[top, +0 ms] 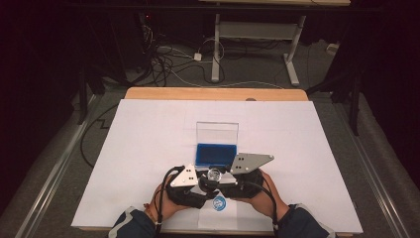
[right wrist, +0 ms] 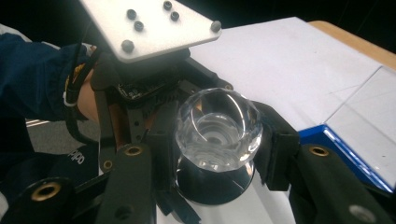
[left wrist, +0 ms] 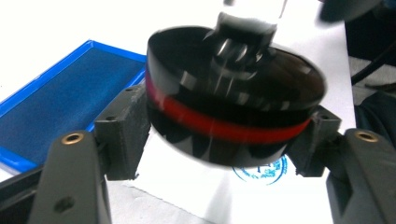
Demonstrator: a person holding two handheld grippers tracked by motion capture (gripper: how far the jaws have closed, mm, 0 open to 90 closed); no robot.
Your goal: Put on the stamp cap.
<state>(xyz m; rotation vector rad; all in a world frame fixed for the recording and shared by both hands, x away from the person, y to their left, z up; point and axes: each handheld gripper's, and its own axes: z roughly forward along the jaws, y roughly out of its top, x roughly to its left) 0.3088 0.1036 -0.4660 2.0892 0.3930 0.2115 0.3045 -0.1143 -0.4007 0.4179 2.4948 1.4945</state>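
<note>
the only mark that looks like writing is the round blue stamp print (left wrist: 261, 171) on the white paper (left wrist: 187, 196) lying on the tabletop, just in front of my hands. in the high view it is a small blue disc (top: 218, 203) with pale marks inside, too small to read. in the left gripper view its rim peeks out under the black stamp base (left wrist: 233, 102), with fine blue lettering along the ring, too blurred and too covered to make out. in the right gripper view a few pale letters (right wrist: 77, 157) stand on something dark at the lower left; i cannot read them with any certainty.
</note>
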